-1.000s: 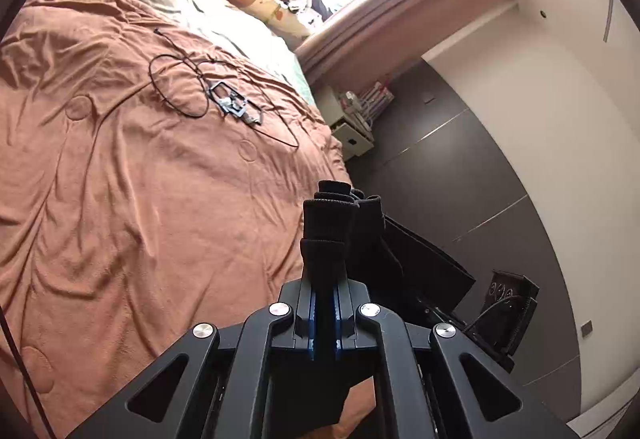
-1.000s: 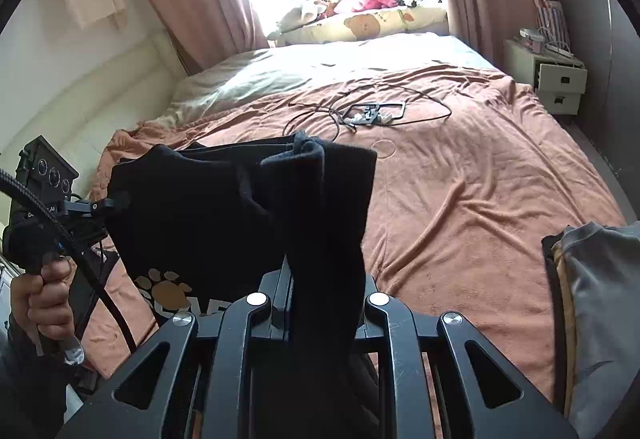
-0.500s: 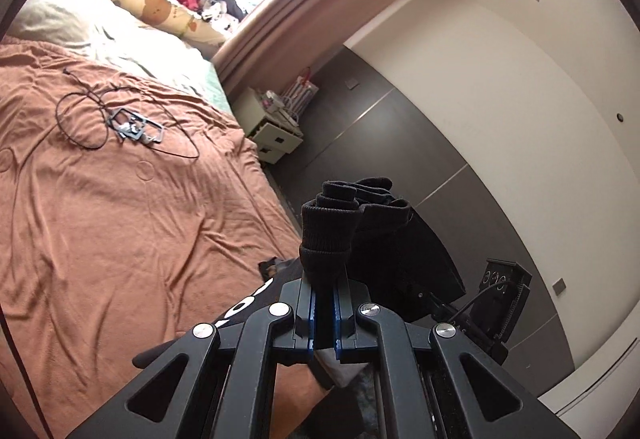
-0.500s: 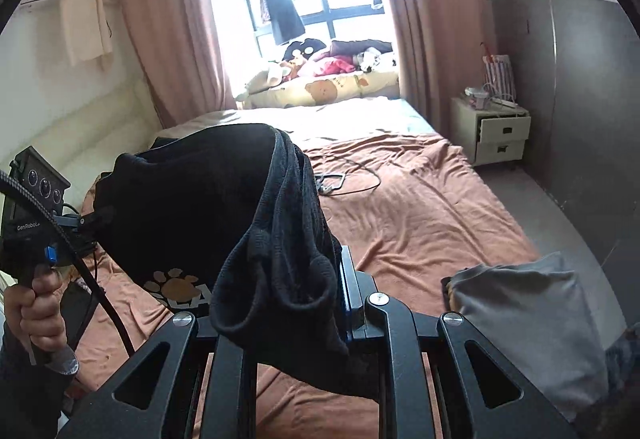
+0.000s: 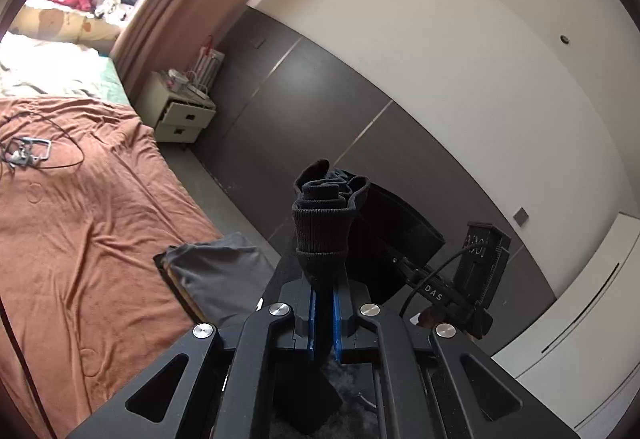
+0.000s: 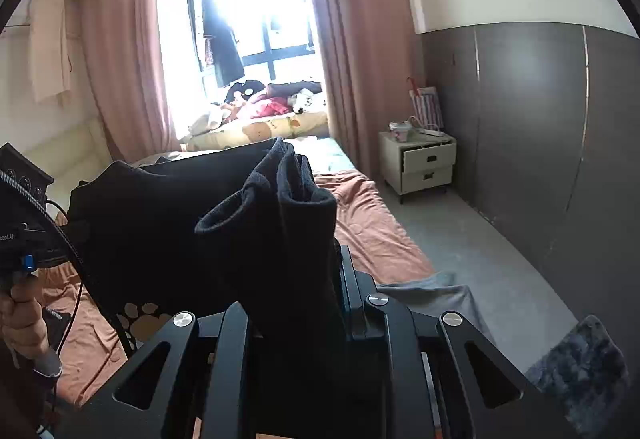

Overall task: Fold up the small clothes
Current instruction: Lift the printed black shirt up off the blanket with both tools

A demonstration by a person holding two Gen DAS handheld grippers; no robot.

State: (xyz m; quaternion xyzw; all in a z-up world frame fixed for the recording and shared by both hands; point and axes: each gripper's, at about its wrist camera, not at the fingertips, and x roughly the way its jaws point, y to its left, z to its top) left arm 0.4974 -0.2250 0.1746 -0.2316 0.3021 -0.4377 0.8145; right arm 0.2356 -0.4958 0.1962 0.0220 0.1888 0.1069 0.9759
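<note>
The left claw (image 5: 323, 309) clamps a bunched ribbed edge of the black garment (image 6: 168, 223) and the right claw (image 6: 304, 303), fingertips buried in cloth, grips another fold, so the paw-printed fabric hangs stretched between them above the brown bed (image 5: 80, 223), its lower part cut off.

- A broad stretch of the rust-brown bed cover (image 5: 80, 223) is left open.
- Its near corner is taken up by a folded grey garment (image 5: 216, 271).
- Farther up, a tangle of black cable (image 5: 36, 151) is laid across it.
- The aisle is narrowed by a white two-drawer nightstand (image 6: 418, 161).
</note>
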